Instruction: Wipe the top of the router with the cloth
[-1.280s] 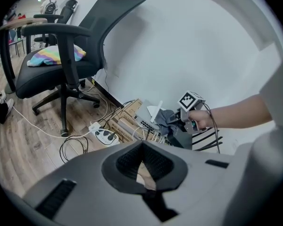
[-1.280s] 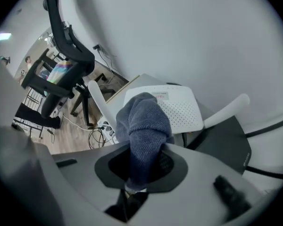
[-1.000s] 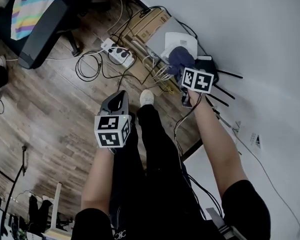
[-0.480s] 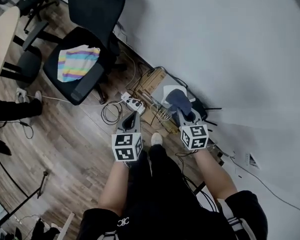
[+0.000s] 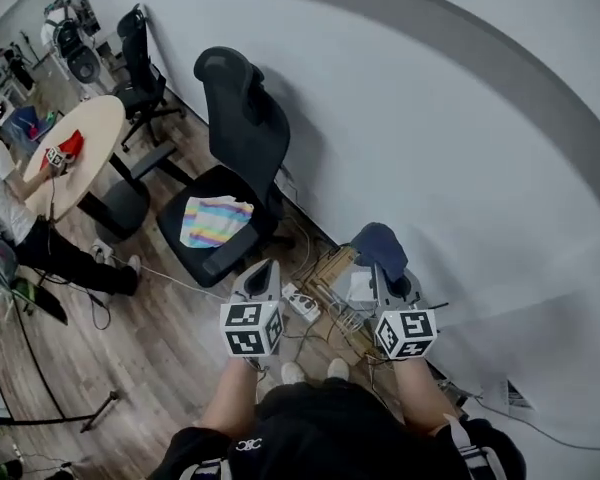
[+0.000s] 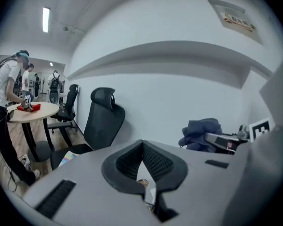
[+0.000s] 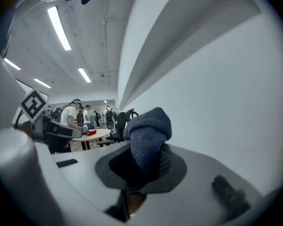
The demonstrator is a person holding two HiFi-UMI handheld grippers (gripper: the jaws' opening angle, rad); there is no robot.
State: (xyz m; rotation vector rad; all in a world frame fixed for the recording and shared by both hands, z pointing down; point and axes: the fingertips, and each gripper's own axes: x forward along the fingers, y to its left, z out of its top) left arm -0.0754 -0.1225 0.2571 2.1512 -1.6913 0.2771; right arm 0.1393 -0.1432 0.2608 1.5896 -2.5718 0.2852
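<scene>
My right gripper (image 5: 382,271) is shut on the dark blue cloth (image 5: 378,244), which bunches up above its jaws (image 7: 148,131). It is held up in the air in front of the white wall. The white router (image 5: 358,288) lies on the floor below, between the two grippers, mostly hidden by the right one. My left gripper (image 5: 265,266) is level with it, apart to the left, shut with nothing in it (image 6: 142,145). The left gripper view also shows the cloth (image 6: 203,131) off to the right.
A cardboard box (image 5: 325,268), a power strip (image 5: 302,303) and tangled cables lie on the wood floor by the wall. A black office chair (image 5: 235,138) holds a rainbow-striped fabric (image 5: 215,220). Farther left stand a round table (image 5: 75,148) and a person (image 5: 5,198).
The head view has swung up from the floor to the room. Both grippers have risen, and the right one has carried the cloth up away from the router.
</scene>
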